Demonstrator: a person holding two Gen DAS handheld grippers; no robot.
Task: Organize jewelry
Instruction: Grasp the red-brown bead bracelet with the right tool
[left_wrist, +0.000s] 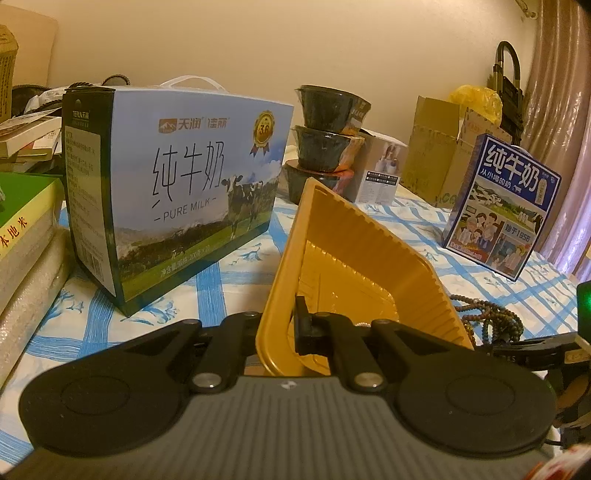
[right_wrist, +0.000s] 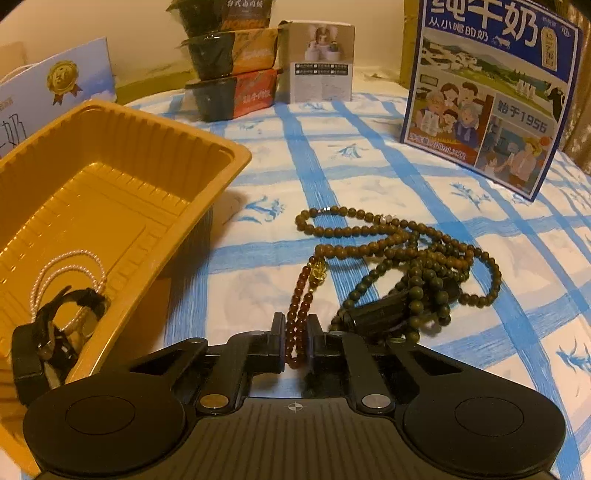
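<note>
My left gripper (left_wrist: 279, 325) is shut on the near rim of a yellow plastic tray (left_wrist: 354, 266) and holds it tilted; the tray also shows in the right wrist view (right_wrist: 110, 192). Inside the tray lie a white pearl necklace (right_wrist: 68, 271) and a black watch (right_wrist: 55, 332). My right gripper (right_wrist: 295, 338) is shut on a dark red bead bracelet (right_wrist: 301, 295) with a gold charm, lying on the cloth. Beside it lies a tangle of dark green and brown bead strands (right_wrist: 413, 266) with a black tassel, also seen in the left wrist view (left_wrist: 491, 317).
A blue-and-white checked tablecloth (right_wrist: 332, 155) covers the table. A large milk carton box (left_wrist: 173, 192) stands at the left, a smaller blue milk box (right_wrist: 491, 92) at the right. Stacked black food bowls (left_wrist: 325, 147), a small white box (right_wrist: 321, 64) and cardboard boxes (left_wrist: 436, 147) stand behind.
</note>
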